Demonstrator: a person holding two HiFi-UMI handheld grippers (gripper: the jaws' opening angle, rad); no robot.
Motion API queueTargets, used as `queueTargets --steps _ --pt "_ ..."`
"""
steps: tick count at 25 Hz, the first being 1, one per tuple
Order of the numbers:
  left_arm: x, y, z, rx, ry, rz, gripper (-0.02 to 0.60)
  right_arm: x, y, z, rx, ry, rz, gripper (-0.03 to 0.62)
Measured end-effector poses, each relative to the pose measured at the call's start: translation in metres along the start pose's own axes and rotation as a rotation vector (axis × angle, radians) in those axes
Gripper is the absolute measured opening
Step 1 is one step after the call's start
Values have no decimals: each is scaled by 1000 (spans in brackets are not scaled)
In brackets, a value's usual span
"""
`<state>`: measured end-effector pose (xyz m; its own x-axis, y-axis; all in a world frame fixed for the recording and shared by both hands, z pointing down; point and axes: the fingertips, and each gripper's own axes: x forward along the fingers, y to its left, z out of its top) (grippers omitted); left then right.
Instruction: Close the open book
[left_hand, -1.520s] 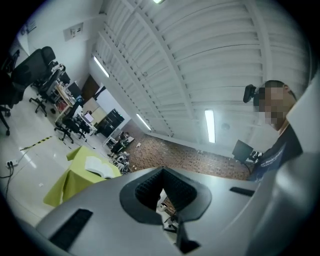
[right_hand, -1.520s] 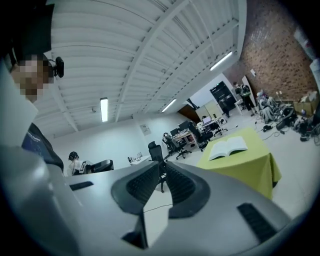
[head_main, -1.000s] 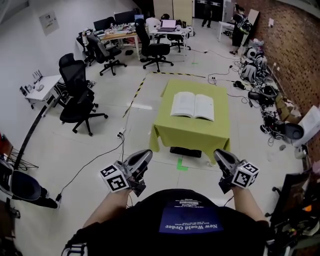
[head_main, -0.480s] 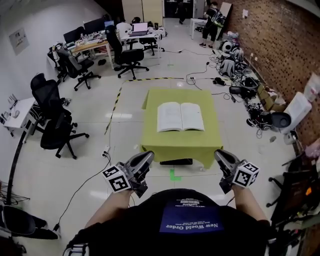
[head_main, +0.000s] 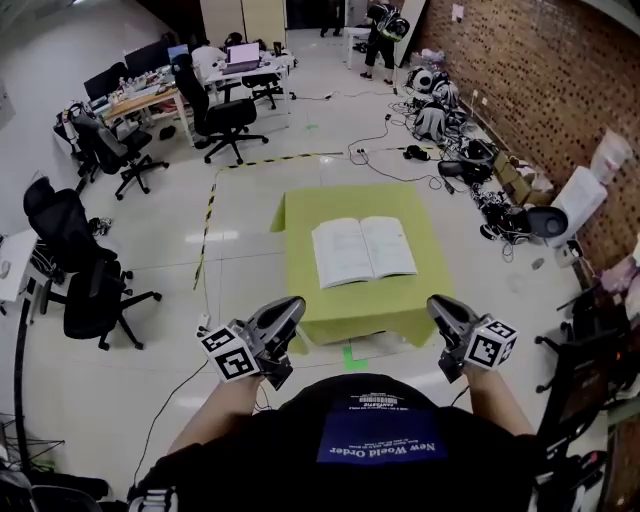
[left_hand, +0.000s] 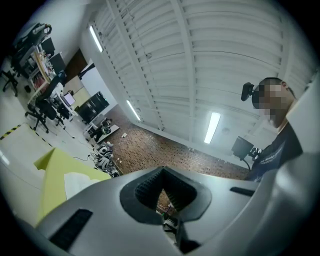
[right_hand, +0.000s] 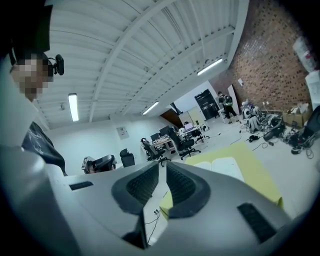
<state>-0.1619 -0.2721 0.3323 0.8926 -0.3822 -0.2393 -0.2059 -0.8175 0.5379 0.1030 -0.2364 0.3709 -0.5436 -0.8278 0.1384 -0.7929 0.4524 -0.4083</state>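
Note:
An open book (head_main: 362, 250) lies flat with white pages up on a small table under a yellow-green cloth (head_main: 345, 308), ahead of me in the head view. My left gripper (head_main: 290, 308) is held in the air short of the table's near left corner; its jaws are shut and empty. On the other side, my right gripper (head_main: 437, 303) hovers off the near right corner, a narrow gap between its jaws and nothing in it. The left gripper view shows the left gripper (left_hand: 163, 172) tilted up, with the book (left_hand: 77, 182) low at the left. Past the right gripper (right_hand: 162, 167), the book (right_hand: 220, 167) shows on the cloth (right_hand: 257, 172).
Black office chairs (head_main: 85, 285) and desks (head_main: 150, 95) stand at the left and back. Cables and bags (head_main: 470, 165) lie along the brick wall on the right. Yellow-black tape (head_main: 206, 225) and a green mark (head_main: 350, 358) are on the floor.
The table and book have come nearer and lower in the head view as I walk toward them. Both grippers keep the same pose in front of my body.

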Motion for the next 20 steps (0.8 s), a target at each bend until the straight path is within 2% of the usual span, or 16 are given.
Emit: queueTargets --steps 4,9,14,17,20 --pt "7 28 9 -22 5 -5 2 32 -5 0 2 43 -1 21" --pt "16 58 1 -67 23 52 2 64 -31 3 25 71 32 21" --pt "52 77 0 -26 31 105 2 99 -66 13 21 99 130 21" --pt "86 89 11 10 6 156 2 119 -98 33 7 122 198 29" --pt "125 94 6 13 -14 210 2 128 -134 58 -20 142 266 34"
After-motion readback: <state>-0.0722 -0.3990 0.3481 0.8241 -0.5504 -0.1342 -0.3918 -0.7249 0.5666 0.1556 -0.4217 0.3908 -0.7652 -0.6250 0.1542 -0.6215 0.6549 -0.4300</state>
